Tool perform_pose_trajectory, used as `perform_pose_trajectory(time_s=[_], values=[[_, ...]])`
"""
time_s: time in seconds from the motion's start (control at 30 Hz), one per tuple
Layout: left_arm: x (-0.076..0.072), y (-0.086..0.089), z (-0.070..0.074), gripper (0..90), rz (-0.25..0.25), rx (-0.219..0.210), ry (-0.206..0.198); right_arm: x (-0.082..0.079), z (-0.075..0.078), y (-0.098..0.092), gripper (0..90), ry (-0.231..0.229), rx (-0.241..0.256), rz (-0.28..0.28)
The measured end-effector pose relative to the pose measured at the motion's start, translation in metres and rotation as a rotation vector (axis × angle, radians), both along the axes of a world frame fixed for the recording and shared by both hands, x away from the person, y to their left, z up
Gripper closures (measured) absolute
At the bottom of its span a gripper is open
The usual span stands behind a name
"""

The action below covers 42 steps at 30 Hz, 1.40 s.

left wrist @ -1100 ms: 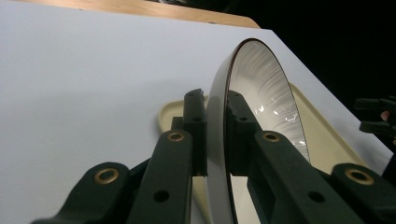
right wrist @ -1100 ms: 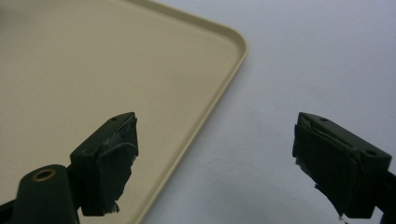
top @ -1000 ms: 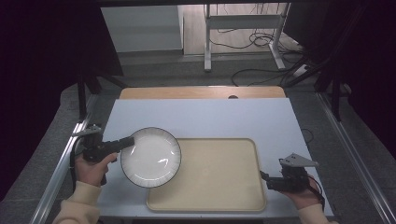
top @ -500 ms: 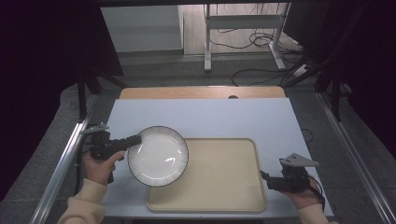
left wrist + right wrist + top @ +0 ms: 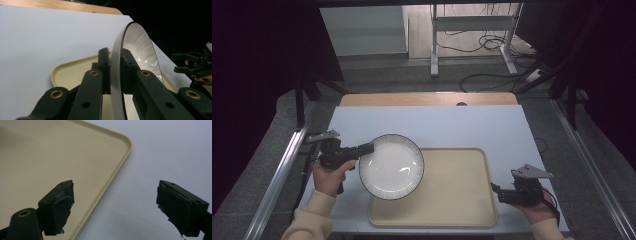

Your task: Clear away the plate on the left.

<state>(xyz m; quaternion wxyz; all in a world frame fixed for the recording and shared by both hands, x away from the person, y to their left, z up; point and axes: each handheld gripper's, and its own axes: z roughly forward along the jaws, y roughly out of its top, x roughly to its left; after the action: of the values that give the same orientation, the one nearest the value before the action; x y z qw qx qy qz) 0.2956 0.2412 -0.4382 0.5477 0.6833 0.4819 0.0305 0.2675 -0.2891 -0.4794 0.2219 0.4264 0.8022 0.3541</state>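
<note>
Plate: round white shallow ceramic plate w/ thin dark rim, fine radial lines near edge, glossy highlight inside. Held by its left edge, lifted and tilted, overlapping left end of tray in high view; can't tell if its far edge touches tray.
Plate in left gripper view: seen edge-on, rim running up between the two black jaws.
Left gripper: black two-jaw tool w/ grey plate on top, in person's left hand, cream sleeve below. Jaws clamped on plate rim, one pad on each face.
Tray: beige rectangular plastic tray w/ rounded corners and low lip, flat on tabletop, front-centre to right. Bare part looks clean.
Right gripper: black two-jaw tool w/ grey 3-cornered plate, in right hand at tray's right front corner, pointing left toward tray.
Right gripper jaws: wide apart, nothing between; in its own view left pad sits over tray, right pad over tabletop, tray lip running between.
Tabletop: pale blue-white sheet w/ wooden strip along far edge.
Surroundings: dark curtains at sides, cables on floor beyond table.
</note>
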Motion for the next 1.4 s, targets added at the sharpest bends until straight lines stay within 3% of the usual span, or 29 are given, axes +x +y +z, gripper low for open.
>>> perform_pose_trajectory(time_s=[0.73,1.4], values=[[0.005,-0.024,-0.001,81.2,-0.036,-0.009,0.009,-0.001,0.003,-0.001,15.0,-0.010,0.013,-0.005],[0.021,-0.071,-0.018,81.0,-0.109,-0.007,0.059,0.000,0.003,-0.003,15.0,-0.010,0.026,-0.009]])
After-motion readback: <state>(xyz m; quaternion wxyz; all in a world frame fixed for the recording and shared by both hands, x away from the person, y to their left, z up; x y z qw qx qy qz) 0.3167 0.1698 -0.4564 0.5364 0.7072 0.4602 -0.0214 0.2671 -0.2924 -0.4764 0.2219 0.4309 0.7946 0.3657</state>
